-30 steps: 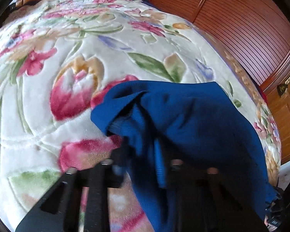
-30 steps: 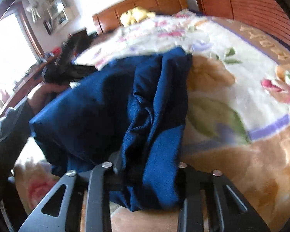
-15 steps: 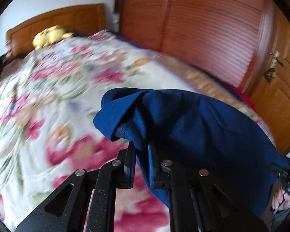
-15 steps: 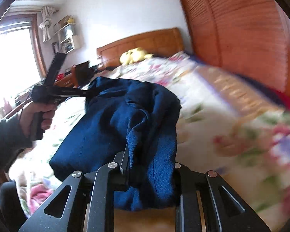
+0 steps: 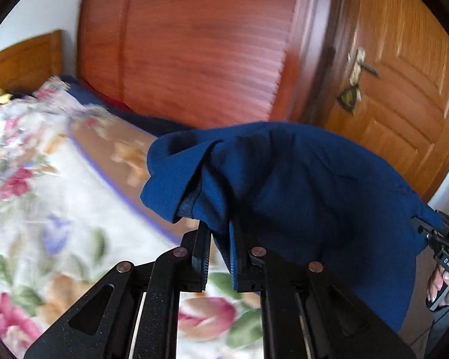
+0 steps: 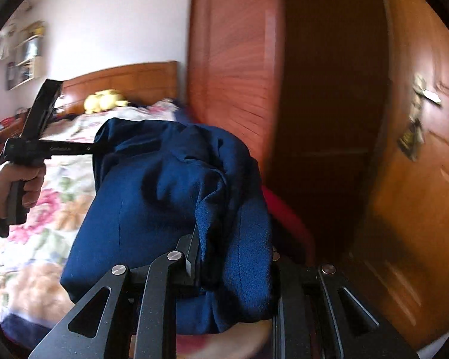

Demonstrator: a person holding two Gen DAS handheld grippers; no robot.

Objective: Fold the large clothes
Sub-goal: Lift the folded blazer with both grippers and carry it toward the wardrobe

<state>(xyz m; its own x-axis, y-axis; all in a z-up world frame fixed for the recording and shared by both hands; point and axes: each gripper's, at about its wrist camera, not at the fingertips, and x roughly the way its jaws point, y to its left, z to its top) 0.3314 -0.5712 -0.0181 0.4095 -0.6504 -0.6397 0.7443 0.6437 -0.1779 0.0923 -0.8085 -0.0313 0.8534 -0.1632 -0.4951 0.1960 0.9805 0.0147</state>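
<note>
While I clamp blue garment (image 5: 299,185) in left hand-held gripper (image 5: 220,251) and right hand-held gripper (image 6: 233,257), cloth spans between them, lifted above bed (image 5: 45,209), bulk sagging bedward.

The blue garment (image 5: 299,197) is lifted clear of the floral bedspread (image 5: 45,209), on which it was lying a second ago, and is carried toward the louvered wardrobe (image 5: 200,59) and wooden door (image 5: 404,89). It is now stretched between the left gripper (image 5: 220,248), whose jaws have just been closing on the cloth, and the right gripper (image 6: 233,257).
</note>
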